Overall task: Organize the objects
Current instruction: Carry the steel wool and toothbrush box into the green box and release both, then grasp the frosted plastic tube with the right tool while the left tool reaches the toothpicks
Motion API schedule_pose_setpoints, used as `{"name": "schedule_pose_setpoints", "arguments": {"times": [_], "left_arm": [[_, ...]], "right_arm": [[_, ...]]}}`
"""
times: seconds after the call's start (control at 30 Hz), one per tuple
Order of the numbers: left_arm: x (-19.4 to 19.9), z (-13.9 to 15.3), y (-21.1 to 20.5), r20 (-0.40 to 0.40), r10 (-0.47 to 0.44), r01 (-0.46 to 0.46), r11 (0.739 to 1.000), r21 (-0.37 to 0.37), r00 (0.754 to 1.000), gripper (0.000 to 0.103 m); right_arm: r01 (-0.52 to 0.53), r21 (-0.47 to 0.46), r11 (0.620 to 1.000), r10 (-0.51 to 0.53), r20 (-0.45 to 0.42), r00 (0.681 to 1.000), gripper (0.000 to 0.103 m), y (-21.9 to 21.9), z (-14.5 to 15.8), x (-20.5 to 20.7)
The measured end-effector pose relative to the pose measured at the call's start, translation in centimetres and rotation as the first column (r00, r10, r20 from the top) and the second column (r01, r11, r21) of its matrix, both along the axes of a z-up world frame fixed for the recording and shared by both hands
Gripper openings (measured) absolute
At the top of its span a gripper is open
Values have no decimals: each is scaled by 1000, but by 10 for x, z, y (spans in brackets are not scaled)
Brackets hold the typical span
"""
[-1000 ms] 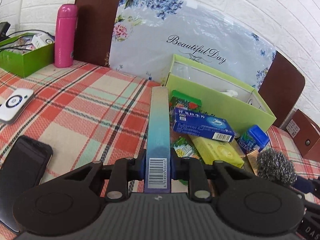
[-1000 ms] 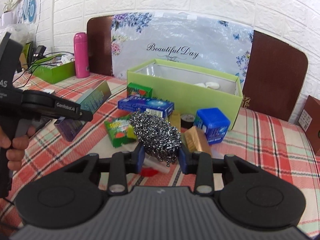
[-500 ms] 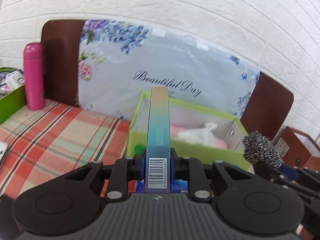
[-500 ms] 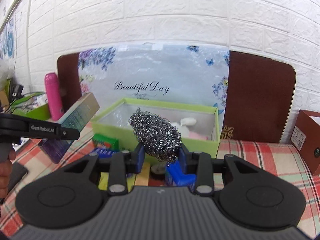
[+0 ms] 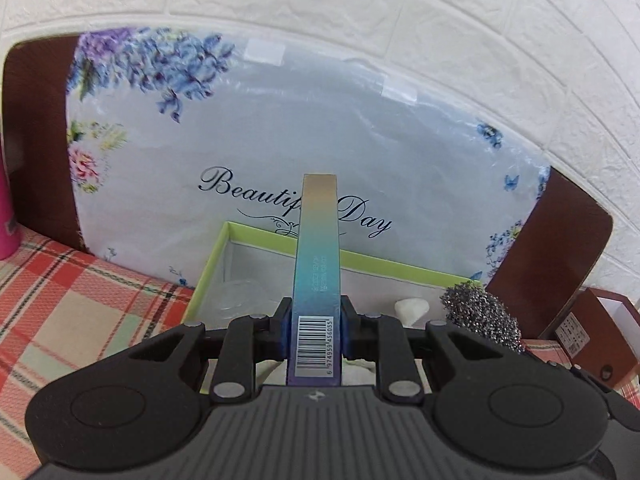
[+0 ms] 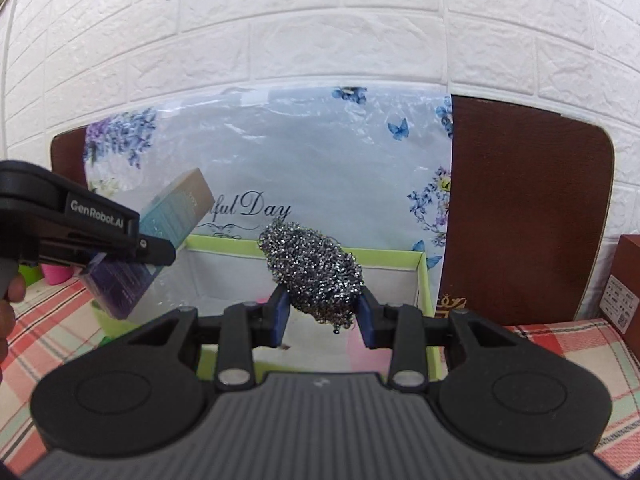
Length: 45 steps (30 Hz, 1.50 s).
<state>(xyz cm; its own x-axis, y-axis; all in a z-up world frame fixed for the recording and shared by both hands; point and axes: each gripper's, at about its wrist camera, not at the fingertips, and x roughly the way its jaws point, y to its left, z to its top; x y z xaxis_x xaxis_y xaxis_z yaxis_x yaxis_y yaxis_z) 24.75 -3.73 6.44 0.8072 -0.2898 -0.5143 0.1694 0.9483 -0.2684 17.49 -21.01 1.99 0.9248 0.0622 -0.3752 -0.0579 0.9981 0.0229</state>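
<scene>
I had both loads over the green box on the counter. The left hand-held gripper clamped the slim gradient carton; it should tip flat before release. The right hand-held gripper, its jaws opening, cradled the steel scourer, best dropped into bare space.

Open box on the table, printed panel behind (against the wall).

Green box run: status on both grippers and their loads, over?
Left gripper clamped on long box. Right gripper opening, steel scourer between its jaws. Both over green box. Nothing in the way.
</scene>
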Motion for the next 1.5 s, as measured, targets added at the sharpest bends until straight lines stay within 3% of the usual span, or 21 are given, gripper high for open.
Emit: {"name": "schedule_pose_setpoints", "arguments": {"times": [0.03, 0.07, 0.1, 0.13, 0.27, 0.4, 0.6, 0.9, 1.07, 1.2, 1.5], "left_arm": [[4, -5, -2, 8, 10, -10, 1000, 4, 1000, 33], [7, -8, -3, 11, 19, -19, 1000, 17, 1000, 60], [7, -11, -4, 14, 28, -29, 999, 37, 999, 74], [5, -14, -4, 30, 32, -34, 998, 47, 999, 81], [-2, -15, -2, 35, 45, -48, 994, 94, 998, 82], [-12, -8, -1, 15, 79, -81, 989, 127, 997, 82], [-41, 11, -2, 50, 87, -94, 986, 140, 995, 81], [-100, 28, 0, 82, 82, -94, 984, 151, 993, 82], [-141, 12, 17, 42, 91, -94, 991, 93, 995, 82], [-165, -9, 28, -10, 108, -107, 992, 71, 994, 82], [-200, -61, 25, -141, 46, -33, 995, 92, 989, 82]], "right_arm": [[5, -1, 1000, -5, 5, 1000, 42, -1, -3, 7], [5, 1, 1000, -5, 10, 1000, 55, -1, -7, 12], [-1, 2, 1000, 1, 5, 1000, 67, -2, -12, 17], [4, -1, 1000, -4, -6, 1000, 86, -2, -16, 20], [26, -20, 999, -25, 30, 999, 102, -2, -26, 9], [8, -33, 999, -8, 12, 1000, 103, -1, -27, -4], [29, 3, 1000, -29, 20, 999, 103, -6, -13, -30], [22, 72, 997, -29, 95, 995, 103, -6, 22, -94], [13, 138, 990, -26, 93, 995, 103, -22, 28, -135], [13, 133, 991, -23, 72, 997, 103, -31, 19, -169], [10, 136, 991, 4, -99, 995, 103, -33, -35, -215]]}}
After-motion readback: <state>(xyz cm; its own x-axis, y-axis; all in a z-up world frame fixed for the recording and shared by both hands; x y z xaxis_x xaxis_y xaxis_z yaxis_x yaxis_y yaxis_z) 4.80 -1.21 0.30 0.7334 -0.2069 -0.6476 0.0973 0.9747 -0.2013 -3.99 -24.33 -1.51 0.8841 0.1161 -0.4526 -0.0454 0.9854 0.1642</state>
